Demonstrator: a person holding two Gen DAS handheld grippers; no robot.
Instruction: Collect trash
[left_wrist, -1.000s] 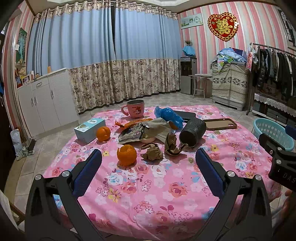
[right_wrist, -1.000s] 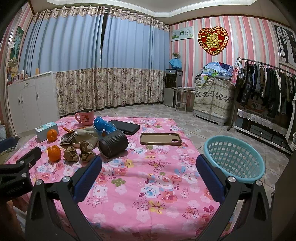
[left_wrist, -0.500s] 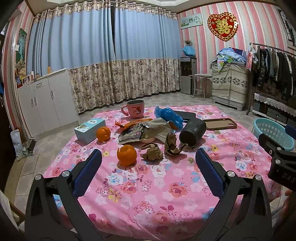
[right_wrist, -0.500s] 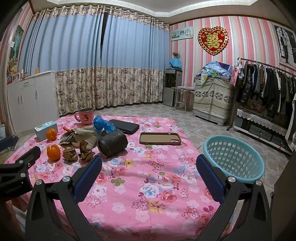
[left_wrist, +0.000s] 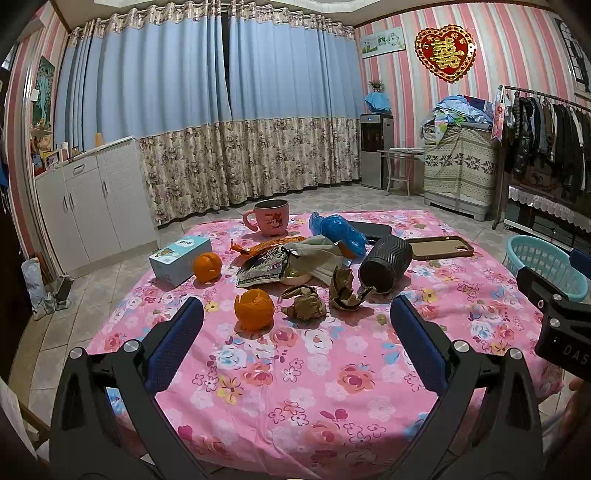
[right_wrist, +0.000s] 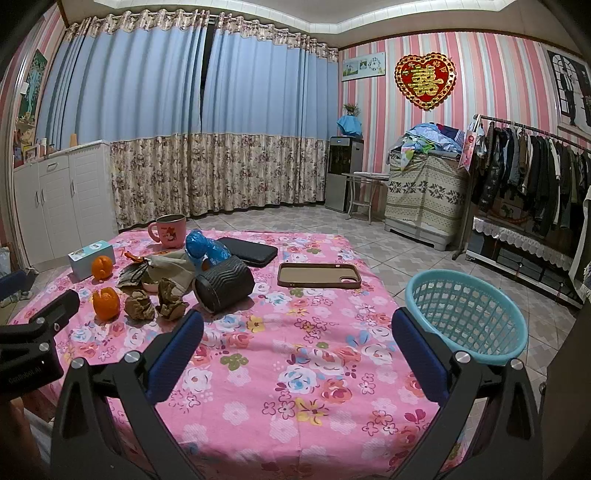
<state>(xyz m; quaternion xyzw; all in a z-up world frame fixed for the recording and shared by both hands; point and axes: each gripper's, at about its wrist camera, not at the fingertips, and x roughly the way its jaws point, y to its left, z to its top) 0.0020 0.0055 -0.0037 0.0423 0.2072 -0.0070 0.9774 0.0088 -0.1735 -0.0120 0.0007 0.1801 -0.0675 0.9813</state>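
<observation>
- Pink flowered desk (left_wrist: 332, 369) unchanged against the earlier views; nothing shifted on it, so collecting not yet begun.
- Teal basket (right_wrist: 465, 317) standing off the right edge of the desk, seemingly empty; judged as the place for the trash.
- Left claw (left_wrist: 295, 343) hanging over the near edge of the desk, fingers spread wide, holding nothing; no real move since a second ago.
- Right claw (right_wrist: 297, 347) also spread wide and empty, over the near edge, closer to the right corner and the basket; barely drifted.
- Black ribbed cup (left_wrist: 386, 264) lying on its side near the middle of the desk.
- Trash heap toward the far left part: snack wrapper (left_wrist: 264, 266), blue plastic bag (left_wrist: 338, 230), two crumpled brown papers (left_wrist: 304, 302) (left_wrist: 343, 286), orange peel (left_wrist: 254, 303) nearest the left claw.
- Probably peel or brown paper first, since closest to the near edge.
</observation>
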